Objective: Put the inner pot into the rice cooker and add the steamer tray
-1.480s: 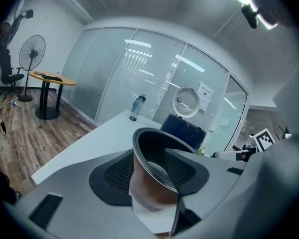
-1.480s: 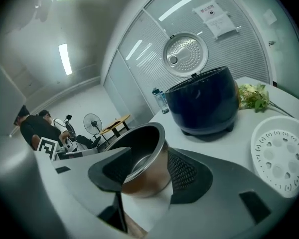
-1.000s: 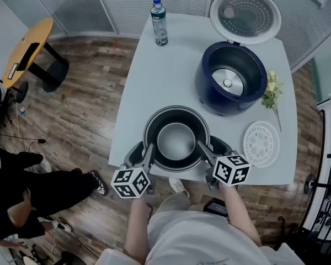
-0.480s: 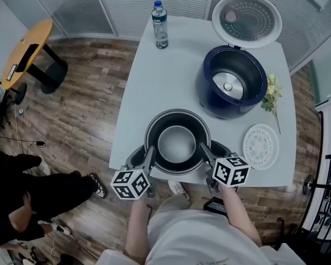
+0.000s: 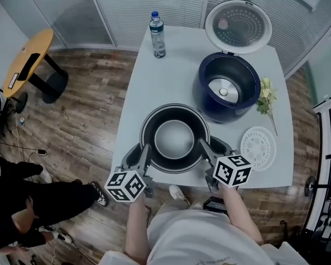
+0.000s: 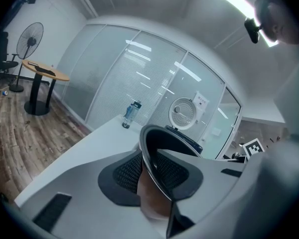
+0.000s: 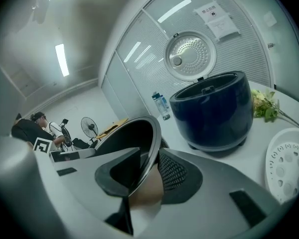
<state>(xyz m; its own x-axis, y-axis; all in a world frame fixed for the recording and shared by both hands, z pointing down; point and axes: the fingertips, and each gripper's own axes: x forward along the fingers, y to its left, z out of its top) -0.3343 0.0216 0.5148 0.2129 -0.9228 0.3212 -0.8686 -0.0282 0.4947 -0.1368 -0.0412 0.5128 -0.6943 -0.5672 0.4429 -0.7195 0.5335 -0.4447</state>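
The dark inner pot with its grey bottom hangs just above the near edge of the white table. My left gripper is shut on its left rim, my right gripper on its right rim. Both pairs of jaws have just been closing, with the rim between the pads. The left gripper view shows the thin rim pinched in the left gripper; the right gripper view shows the rim in the right gripper. The blue rice cooker stands behind with its lid up. The white steamer tray lies at the right.
A water bottle stands at the table's far left corner. Flowers lie beside the cooker. A yellow side table stands on the wood floor at the left, and a person in black sits at the lower left.
Both grippers have closed on the pot's rim. The pot has come up a little off the table with them.
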